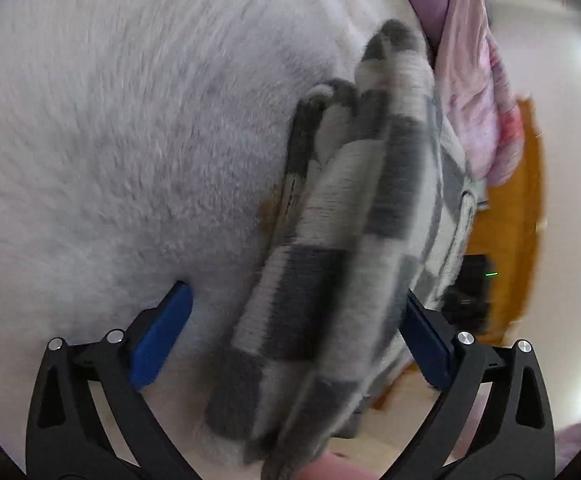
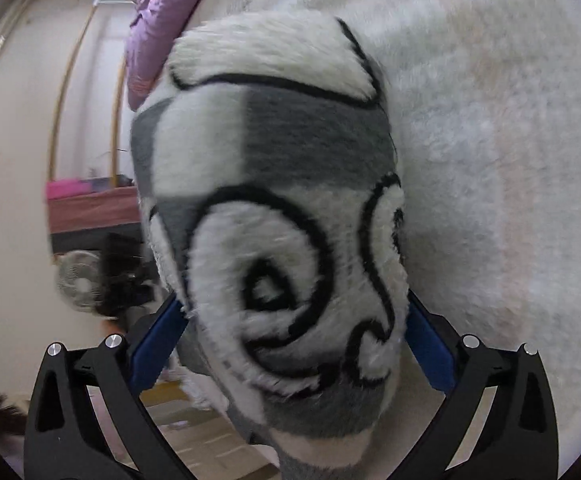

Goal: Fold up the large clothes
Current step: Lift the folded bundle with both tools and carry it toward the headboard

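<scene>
A fluffy grey-and-white checked garment (image 1: 330,248) with black curly line drawings (image 2: 282,240) lies bunched on a white fleecy surface (image 1: 110,140). In the left wrist view it sits between the blue pads of my left gripper (image 1: 296,320), whose jaws stand wide apart; the left pad (image 1: 162,336) is clear of the cloth. In the right wrist view a thick fold of the same garment fills the gap of my right gripper (image 2: 294,328), and both blue pads (image 2: 158,340) touch its sides.
A pink and purple quilt (image 1: 478,80) is heaped behind the garment, also in the right wrist view (image 2: 158,12). Beyond the surface's edge are a wooden door (image 1: 510,220), a fan (image 2: 78,280), dark equipment and a light wood floor (image 2: 194,432).
</scene>
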Demonstrator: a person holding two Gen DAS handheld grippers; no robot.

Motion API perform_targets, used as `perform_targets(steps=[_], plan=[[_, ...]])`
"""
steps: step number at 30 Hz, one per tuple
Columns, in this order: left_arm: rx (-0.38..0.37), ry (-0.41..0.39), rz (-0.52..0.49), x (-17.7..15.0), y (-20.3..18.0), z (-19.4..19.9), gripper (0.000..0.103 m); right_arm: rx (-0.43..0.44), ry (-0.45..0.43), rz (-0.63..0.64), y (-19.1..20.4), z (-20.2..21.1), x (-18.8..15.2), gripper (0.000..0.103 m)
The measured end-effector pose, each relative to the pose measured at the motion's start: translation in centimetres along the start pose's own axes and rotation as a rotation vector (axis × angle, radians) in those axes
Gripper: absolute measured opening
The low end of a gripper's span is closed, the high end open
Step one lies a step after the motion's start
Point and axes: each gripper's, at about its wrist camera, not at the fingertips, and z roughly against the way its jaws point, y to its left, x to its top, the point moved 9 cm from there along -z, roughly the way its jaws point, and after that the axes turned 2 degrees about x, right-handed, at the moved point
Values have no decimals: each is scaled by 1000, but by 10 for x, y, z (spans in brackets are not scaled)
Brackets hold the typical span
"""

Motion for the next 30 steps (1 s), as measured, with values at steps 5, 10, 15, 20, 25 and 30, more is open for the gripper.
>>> perform_targets(steps=[5, 10, 15, 20, 25, 30], plan=[[-132, 161, -26, -19, -9, -17, 98, 117, -16, 19, -1, -8, -3, 97], [4, 368, -140, -61, -24, -65, 98, 60, 60, 112, 6, -23, -22, 97], [9, 131, 13, -43, -24, -57, 86, -59, -31, 106, 10, -37, -14, 97], [147, -41, -142, -56, -62, -29, 56, -101, -104, 61, 31, -20, -25, 70], [226, -55, -209, -62, -100, -11, 53, -117, -179, 102, 70, 7, -41, 65], [250, -56, -251, -82, -157, 6, 53, -124, -235, 87, 100, 46, -65, 64]])
